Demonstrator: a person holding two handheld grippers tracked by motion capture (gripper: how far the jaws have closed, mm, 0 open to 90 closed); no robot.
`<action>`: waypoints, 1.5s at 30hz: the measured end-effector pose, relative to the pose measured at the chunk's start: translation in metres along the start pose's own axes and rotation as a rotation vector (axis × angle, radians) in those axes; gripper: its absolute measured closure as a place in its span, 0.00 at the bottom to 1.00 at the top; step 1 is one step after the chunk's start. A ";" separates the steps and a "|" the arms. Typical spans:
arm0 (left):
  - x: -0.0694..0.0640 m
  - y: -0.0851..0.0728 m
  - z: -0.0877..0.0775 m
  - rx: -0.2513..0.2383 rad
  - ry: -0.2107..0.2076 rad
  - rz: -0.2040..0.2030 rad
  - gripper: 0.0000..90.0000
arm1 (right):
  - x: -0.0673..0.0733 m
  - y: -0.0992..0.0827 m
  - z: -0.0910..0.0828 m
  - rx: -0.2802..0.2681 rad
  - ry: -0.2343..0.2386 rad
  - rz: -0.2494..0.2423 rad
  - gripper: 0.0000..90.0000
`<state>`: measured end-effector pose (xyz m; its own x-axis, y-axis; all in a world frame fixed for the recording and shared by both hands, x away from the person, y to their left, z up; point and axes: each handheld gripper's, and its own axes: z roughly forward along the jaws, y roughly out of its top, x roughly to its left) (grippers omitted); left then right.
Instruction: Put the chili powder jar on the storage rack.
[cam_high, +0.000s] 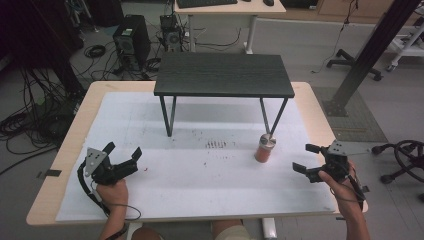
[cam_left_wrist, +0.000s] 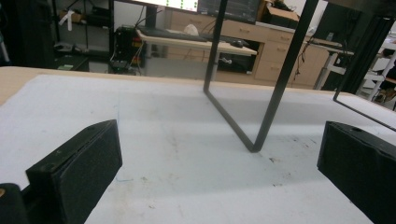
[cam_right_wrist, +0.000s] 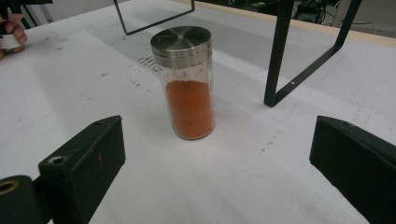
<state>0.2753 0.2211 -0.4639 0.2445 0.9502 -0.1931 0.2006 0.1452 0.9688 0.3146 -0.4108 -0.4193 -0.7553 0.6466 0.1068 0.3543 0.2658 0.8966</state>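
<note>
The jar (cam_right_wrist: 187, 84) near the tabletop's right edge is clear glossy glass with a brushed-metal lid (cam_right_wrist: 181, 41) and orange powder inside. A matt white sheet (cam_high: 200, 195), stained, covers the pale wood tabletop (cam_high: 60, 165). The small table (cam_high: 223, 75) has a dark wood-grain top on thin black metal legs.

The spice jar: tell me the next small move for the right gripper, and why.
Probably ease the right gripper straight forward until its open jaws flank the spice jar. The jar stands upright on the white mat, apart from the black shelf leg, centred ahead of the jaws and not yet between them.
</note>
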 end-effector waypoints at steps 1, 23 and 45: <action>0.000 0.000 0.000 0.001 -0.001 0.002 0.00 | 0.000 0.000 0.000 -0.002 -0.003 0.000 0.03; 0.000 0.000 0.000 0.002 -0.004 0.003 0.00 | 0.014 -0.002 0.025 0.006 0.013 0.004 0.03; 0.000 0.000 0.000 0.000 -0.007 -0.002 0.00 | 0.022 0.000 0.057 0.022 0.006 0.017 0.02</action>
<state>0.2752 0.2215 -0.4641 0.2508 0.9479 -0.1966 0.2011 0.1476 0.9684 0.3292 -0.3560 -0.4410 -0.7528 0.6464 0.1243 0.3786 0.2707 0.8851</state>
